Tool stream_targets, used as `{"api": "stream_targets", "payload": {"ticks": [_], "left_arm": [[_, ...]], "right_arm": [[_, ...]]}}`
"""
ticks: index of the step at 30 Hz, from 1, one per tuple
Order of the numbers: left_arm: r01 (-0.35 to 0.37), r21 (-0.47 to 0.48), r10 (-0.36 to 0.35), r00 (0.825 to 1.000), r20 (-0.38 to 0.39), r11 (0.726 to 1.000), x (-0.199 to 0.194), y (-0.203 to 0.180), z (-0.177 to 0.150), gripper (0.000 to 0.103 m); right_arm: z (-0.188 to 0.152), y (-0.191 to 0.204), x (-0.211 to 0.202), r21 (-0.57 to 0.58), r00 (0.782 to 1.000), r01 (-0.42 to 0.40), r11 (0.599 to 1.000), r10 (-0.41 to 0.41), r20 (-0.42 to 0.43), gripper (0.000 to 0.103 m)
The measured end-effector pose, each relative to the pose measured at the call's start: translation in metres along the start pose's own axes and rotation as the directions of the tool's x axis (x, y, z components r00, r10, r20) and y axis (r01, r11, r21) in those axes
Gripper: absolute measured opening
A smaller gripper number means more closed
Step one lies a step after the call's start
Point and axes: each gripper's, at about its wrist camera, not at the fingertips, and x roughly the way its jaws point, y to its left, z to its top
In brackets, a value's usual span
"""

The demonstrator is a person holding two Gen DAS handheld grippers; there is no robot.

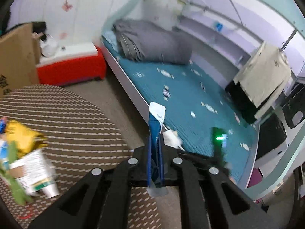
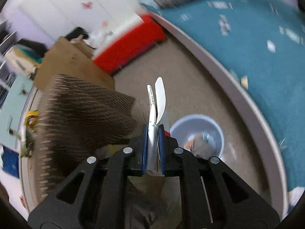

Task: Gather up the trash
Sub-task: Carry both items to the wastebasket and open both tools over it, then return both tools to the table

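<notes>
My left gripper (image 1: 156,133) is shut on a blue wrapper (image 1: 155,126) with a white end, held above the floor beside the round table (image 1: 72,118). More trash (image 1: 24,158), a yellow bag, a white printed packet and a green piece, lies on the table's left side. My right gripper (image 2: 154,131) is shut on a white wrapper (image 2: 157,103) that sticks up between the pads. It hangs above the floor, just left of a pale blue bin (image 2: 198,131) with some trash in it.
A bed with a teal cover (image 1: 190,99) and a grey pillow (image 1: 152,42) runs along the right. A red cooler (image 1: 72,66) and a cardboard box (image 1: 17,57) stand by the wall. The brown striped table (image 2: 80,114) is left of the right gripper.
</notes>
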Motion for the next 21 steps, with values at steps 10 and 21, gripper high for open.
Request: {"api": "stream_targets", "payload": {"ticks": [10,21], "left_arm": [[-0.014,0.013,0.017,0.971,-0.238,1.000,0.128,-0.026,0.001,0.007],[-0.037,0.062,0.061,0.888,-0.456,0.997,0.221,-0.033,0.000,0.054]], "right_arm": [[-0.011,-0.070,0.062,0.245,0.998,0.028,0.969,-0.013,-0.060,0.079],[-0.017,-0.086,-0.052,0.261,0.984,0.013,0.965,-0.059,0.167,0.092]]}}
